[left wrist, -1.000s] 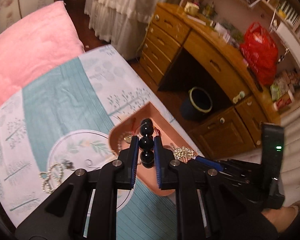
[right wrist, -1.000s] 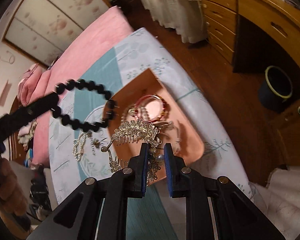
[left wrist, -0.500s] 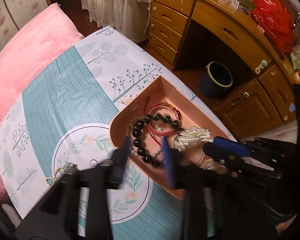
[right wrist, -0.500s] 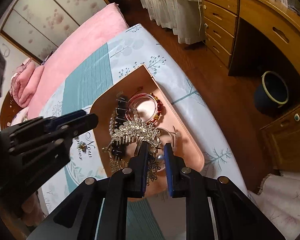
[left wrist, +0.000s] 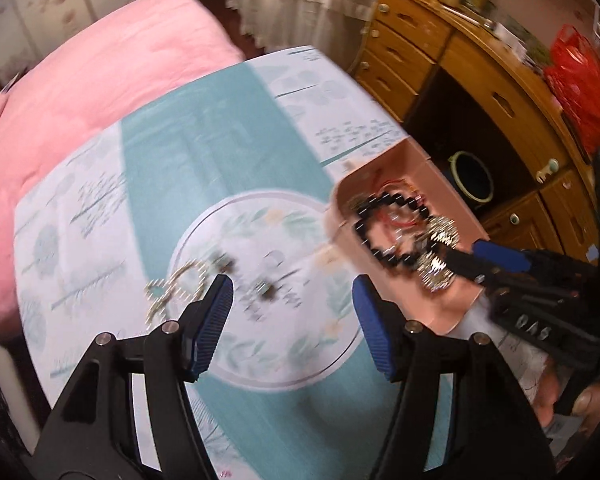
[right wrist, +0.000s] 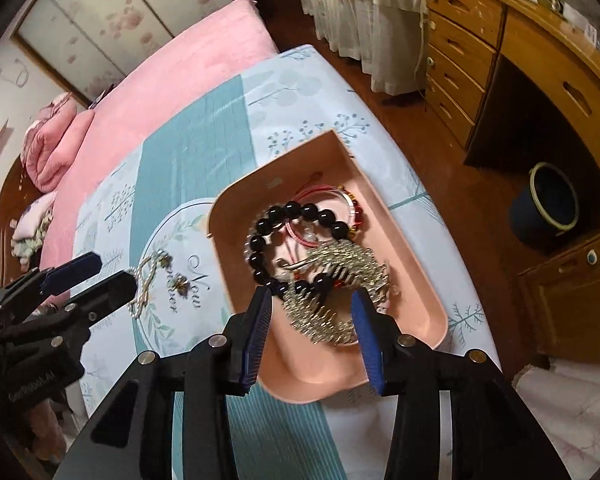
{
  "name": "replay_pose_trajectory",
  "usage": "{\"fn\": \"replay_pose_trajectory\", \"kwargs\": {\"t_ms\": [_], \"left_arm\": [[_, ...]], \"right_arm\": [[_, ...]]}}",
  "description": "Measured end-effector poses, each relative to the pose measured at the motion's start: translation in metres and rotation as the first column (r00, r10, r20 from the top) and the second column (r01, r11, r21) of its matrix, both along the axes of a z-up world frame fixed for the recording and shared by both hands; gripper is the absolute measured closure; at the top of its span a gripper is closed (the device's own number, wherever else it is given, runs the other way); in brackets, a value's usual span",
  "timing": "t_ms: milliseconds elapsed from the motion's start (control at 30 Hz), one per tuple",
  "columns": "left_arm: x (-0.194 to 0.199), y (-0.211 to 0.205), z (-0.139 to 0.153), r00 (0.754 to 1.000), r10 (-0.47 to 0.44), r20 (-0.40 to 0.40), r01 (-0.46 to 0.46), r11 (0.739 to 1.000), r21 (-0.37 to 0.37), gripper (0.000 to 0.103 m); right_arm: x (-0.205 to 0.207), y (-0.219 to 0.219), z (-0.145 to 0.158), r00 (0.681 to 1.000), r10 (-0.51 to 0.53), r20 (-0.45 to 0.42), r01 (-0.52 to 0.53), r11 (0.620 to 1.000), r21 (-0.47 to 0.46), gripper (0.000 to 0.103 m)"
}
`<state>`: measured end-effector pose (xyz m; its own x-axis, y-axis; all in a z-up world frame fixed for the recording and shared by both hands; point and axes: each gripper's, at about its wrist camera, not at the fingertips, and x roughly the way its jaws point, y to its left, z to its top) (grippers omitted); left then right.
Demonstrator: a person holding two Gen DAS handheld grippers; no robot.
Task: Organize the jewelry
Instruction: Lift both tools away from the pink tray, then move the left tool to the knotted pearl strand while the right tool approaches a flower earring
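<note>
A pink tray [right wrist: 416, 280] on the patterned cloth holds a black bead bracelet [right wrist: 278, 216], a red bangle [right wrist: 354, 208] and a silver hair comb [right wrist: 340, 276]. My right gripper [right wrist: 314, 328] is open just above the comb, its jaws either side of it. My left gripper [left wrist: 290, 320] is open and empty over the round print, left of the tray [left wrist: 452, 216]. A pearl bracelet [left wrist: 176, 284] and small earrings [left wrist: 266, 290] lie on the cloth near the left gripper; the pearl bracelet [right wrist: 146, 284] and earrings [right wrist: 180, 284] also show in the right wrist view.
A pink blanket [right wrist: 172, 76] lies beyond the cloth. A wooden desk with drawers [right wrist: 500, 40] and a dark bin [right wrist: 552, 204] stand to the right of the bed edge. The left wrist view is motion-blurred.
My left gripper dropped the black bead bracelet into the tray, opened and swung left over the cloth. My right gripper opened and let the silver comb go into the tray.
</note>
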<state>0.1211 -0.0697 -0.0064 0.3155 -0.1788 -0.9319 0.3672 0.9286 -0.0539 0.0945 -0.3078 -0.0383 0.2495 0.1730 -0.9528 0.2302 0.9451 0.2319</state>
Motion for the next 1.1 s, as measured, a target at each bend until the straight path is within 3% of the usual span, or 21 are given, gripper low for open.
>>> {"fn": "replay_pose_trajectory", "kwargs": {"t_ms": [300, 500, 767, 1100], "left_arm": [[-0.042, 0.047, -0.009, 0.999, 0.048, -0.012, -0.047, 0.998, 0.046, 0.044], [-0.06, 0.055, -0.008, 0.999, 0.038, -0.012, -0.037, 0.998, 0.05, 0.044], [-0.072, 0.059, 0.004, 0.999, 0.029, 0.034, -0.031, 0.998, 0.046, 0.044], [-0.077, 0.083, 0.002, 0.994, 0.098, 0.039, -0.099, 0.995, 0.026, 0.044]], "right_arm": [[-0.019, 0.026, 0.027, 0.998, 0.04, 0.037, -0.039, 0.999, -0.025, 0.061], [-0.034, 0.039, 0.046, 0.996, 0.056, 0.071, -0.053, 0.997, -0.049, 0.061], [-0.047, 0.055, 0.065, 0.991, 0.088, 0.098, -0.082, 0.994, -0.065, 0.061], [-0.056, 0.079, 0.067, 0.982, 0.153, 0.107, -0.148, 0.987, -0.059, 0.061]]}}
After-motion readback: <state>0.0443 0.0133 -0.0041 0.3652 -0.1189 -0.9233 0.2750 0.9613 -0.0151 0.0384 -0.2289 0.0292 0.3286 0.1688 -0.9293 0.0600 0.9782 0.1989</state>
